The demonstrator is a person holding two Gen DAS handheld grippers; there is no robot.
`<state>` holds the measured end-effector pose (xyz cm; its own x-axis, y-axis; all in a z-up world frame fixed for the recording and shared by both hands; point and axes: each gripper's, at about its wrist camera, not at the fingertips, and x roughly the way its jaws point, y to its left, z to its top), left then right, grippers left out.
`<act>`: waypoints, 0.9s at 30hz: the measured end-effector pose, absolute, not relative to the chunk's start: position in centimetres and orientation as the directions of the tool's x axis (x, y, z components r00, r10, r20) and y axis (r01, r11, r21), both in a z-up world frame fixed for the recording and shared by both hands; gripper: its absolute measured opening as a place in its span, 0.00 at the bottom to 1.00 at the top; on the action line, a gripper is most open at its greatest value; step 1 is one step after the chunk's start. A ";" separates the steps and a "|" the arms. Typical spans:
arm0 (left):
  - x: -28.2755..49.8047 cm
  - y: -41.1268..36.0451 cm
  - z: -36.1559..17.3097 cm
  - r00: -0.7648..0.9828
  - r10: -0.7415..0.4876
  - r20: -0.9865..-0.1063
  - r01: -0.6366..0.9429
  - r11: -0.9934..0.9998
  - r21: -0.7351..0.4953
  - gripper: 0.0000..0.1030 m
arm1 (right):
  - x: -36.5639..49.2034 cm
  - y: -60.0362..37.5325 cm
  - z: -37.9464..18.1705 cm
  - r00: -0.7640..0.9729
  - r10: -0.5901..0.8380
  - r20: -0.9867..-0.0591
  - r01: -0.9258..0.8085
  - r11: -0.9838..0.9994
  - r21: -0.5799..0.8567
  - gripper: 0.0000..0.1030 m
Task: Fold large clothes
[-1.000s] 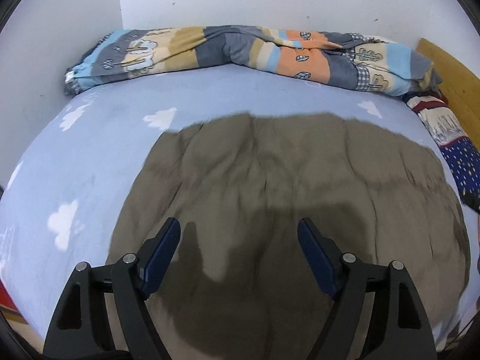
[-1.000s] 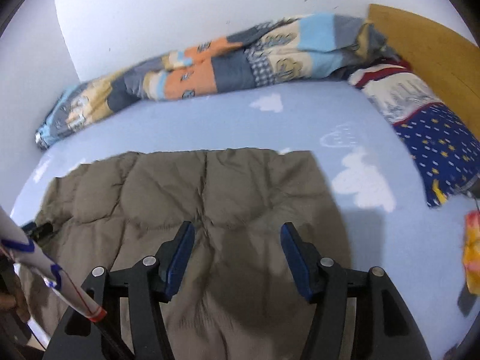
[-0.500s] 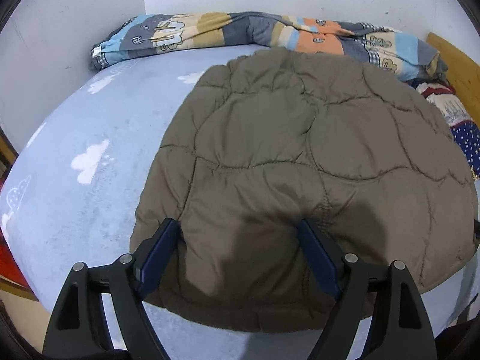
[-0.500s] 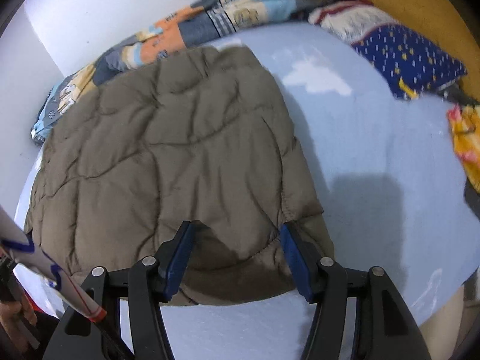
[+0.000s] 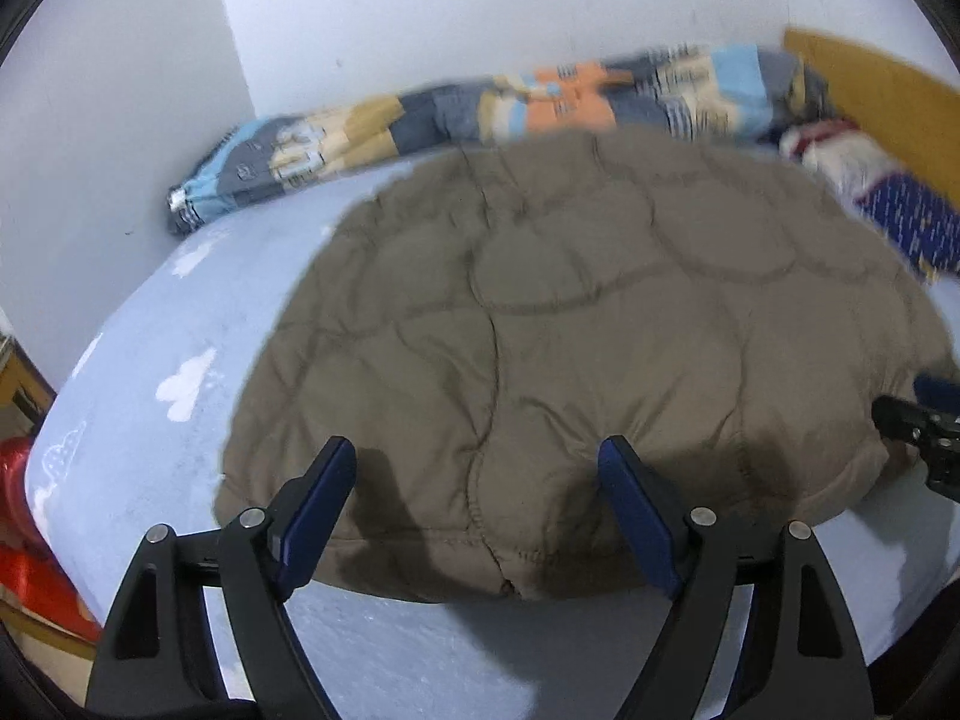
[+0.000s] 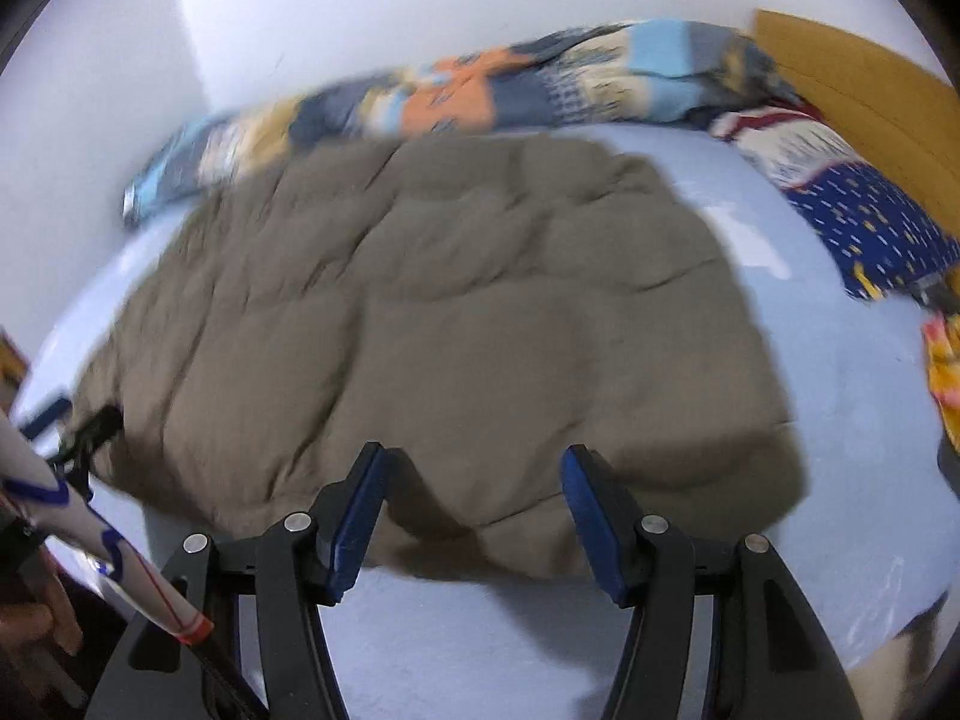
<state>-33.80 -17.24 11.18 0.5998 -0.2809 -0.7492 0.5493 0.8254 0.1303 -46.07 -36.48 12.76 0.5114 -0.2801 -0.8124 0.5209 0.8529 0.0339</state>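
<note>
Right now my left jaws (image 5: 477,498) stand wide apart with nothing pinched between them, hanging over the near hem of the brown quilted jacket (image 5: 570,324). My right jaws (image 6: 471,507) are parted too, empty, hovering over the jacket's (image 6: 432,324) near edge toward its right corner. Whether the pads touch the fabric I cannot tell; their shadows fall on it.

The jacket lies spread flat on the bed, on a pale blue sheet (image 5: 156,420) printed with white clouds. Its far edge comes close to a rolled patchwork blanket (image 5: 480,114) of blue, orange and tan that runs along the white wall (image 5: 420,12). To the right of the jacket a navy pillow (image 6: 864,222) with small yellow marks rests beside a wooden headboard (image 6: 864,96). From the left view I see the tip of my right jaws at the far right, by the jacket's corner. From the right view, a white sleeve (image 6: 78,516) with blue and red trim shows at the lower left. Both views are somewhat blurred.
</note>
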 end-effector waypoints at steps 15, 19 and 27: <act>-34.7 -16.0 9.8 0.616 -0.341 -0.710 0.523 0.851 0.045 0.81 | -53.5 -43.1 12.8 0.441 -0.389 -0.809 0.748 0.657 0.091 0.64; -34.3 -16.4 9.0 0.615 -0.333 -0.715 0.526 0.849 0.058 0.84 | -53.2 -45.3 10.9 0.431 -0.303 -0.850 0.766 0.620 0.168 0.67; -35.7 -15.5 10.4 0.664 -0.376 -0.647 0.530 0.846 0.052 0.84 | -51.4 -40.1 14.4 0.498 -0.501 -0.708 0.757 0.650 0.073 0.64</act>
<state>-35.73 -15.49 10.36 0.6636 -0.3758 -0.6469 0.5300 0.8464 0.0520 -51.41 -40.06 14.43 0.4981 -0.5010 -0.7077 0.7567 0.6497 0.0727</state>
